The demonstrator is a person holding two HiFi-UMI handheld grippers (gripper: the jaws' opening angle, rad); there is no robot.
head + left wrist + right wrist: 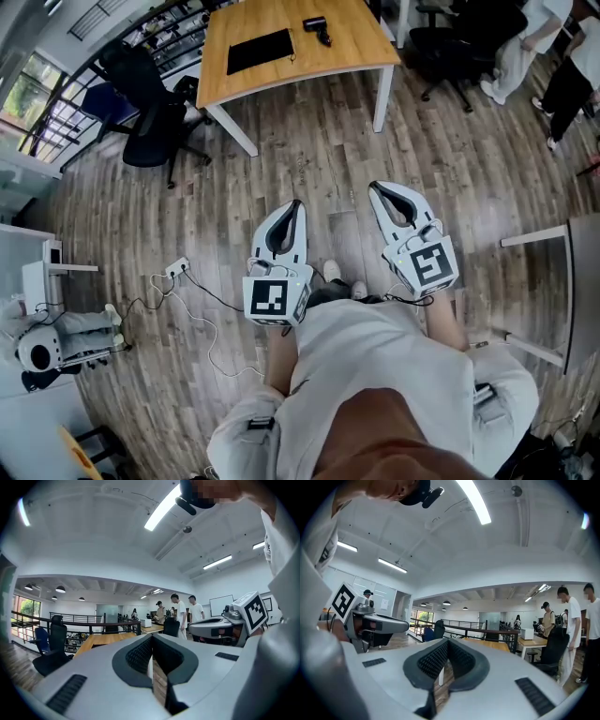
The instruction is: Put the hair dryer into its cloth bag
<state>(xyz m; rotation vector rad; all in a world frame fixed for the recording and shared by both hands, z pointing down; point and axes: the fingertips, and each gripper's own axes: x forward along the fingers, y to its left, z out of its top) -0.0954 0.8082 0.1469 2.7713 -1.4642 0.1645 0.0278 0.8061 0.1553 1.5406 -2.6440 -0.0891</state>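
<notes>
1. Left gripper [295, 206] and right gripper [376, 187]: jaws together, empty
2. Hair dryer [316, 28] and cloth bag [260, 50] lie on the far table [361, 52], well apart from both
3. Risk: the limp, flat bag may not open, snagging the dryer at its mouth

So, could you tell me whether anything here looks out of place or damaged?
Nothing looks damaged or spilled. The hair dryer and cloth bag lie apart on the table. The only untidy thing is a power strip on the floor, its cable trailing loosely.

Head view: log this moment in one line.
hair dryer, cloth bag: on table | left gripper: shut, empty | right gripper: shut, empty
</notes>
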